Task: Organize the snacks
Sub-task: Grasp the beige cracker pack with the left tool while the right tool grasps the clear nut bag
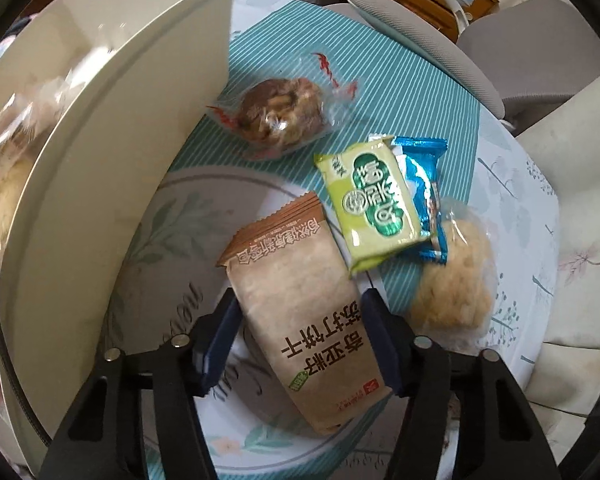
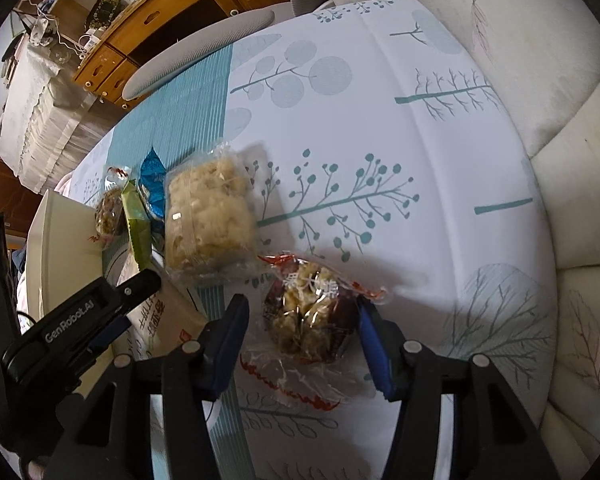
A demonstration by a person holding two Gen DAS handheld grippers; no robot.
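My left gripper (image 1: 300,320) points down, shut on a brown cracker packet (image 1: 300,292) that lies on a leaf-printed round mat (image 1: 168,220); both blue pads press its sides. In the right wrist view, my right gripper (image 2: 300,320) is shut on a nut-and-date snack (image 2: 312,316) in a clear wrapper with red ends, resting on the tablecloth. A second such snack (image 1: 280,112), a green packet (image 1: 372,200), a blue packet (image 1: 424,168) and a pale puffed cake (image 1: 456,280) lie beyond. The left gripper (image 2: 144,280) shows at the right view's left edge.
A tall white bin (image 1: 100,160) with wrapped snacks inside stands close on the left of the mat. A teal striped runner (image 1: 360,60) crosses the table. A grey chair (image 2: 196,48) stands at the far edge, and cream cushions (image 2: 572,160) lie to the right.
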